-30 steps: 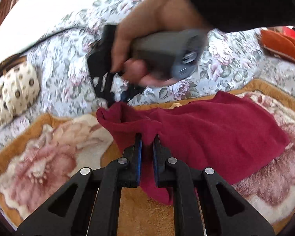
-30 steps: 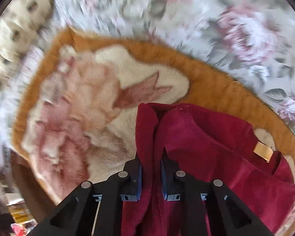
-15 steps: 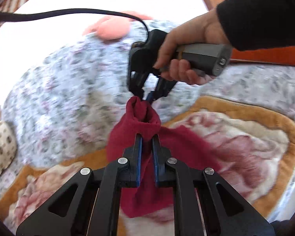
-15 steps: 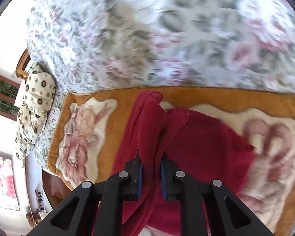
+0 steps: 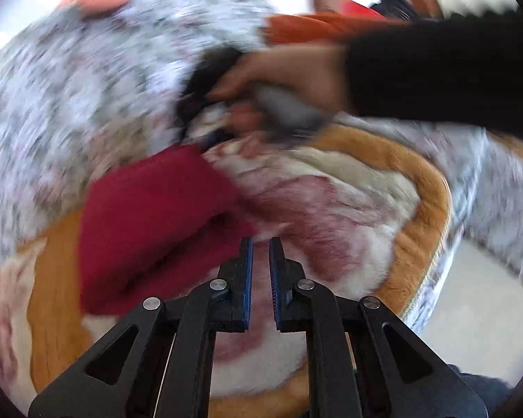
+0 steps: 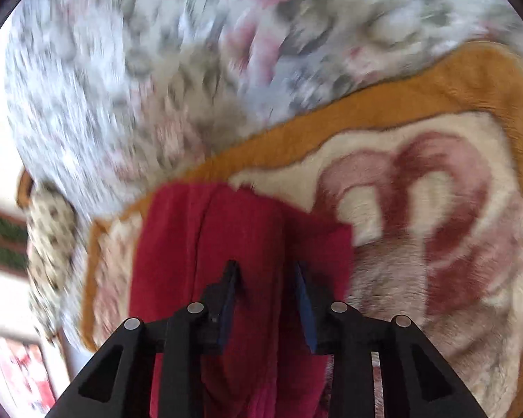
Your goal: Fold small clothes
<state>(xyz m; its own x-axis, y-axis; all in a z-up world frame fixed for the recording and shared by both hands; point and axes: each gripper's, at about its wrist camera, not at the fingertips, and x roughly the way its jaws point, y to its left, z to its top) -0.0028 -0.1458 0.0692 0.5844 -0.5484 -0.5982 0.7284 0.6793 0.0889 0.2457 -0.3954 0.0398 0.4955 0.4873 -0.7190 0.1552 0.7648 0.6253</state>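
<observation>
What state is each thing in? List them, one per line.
Red garment: folded over, lying on the blanket, released.
Left gripper: open, empty, beside the garment.
Right gripper: open, above the garment.
Flowered blanket: spread flat on the bed.

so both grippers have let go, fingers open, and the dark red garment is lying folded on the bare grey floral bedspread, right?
Not quite. The dark red garment lies on the orange-bordered plush blanket, which is spread over the grey floral bedspread; the right wrist view shows this. The rest holds: left gripper and right gripper have their fingers apart, nothing clamped.
</observation>
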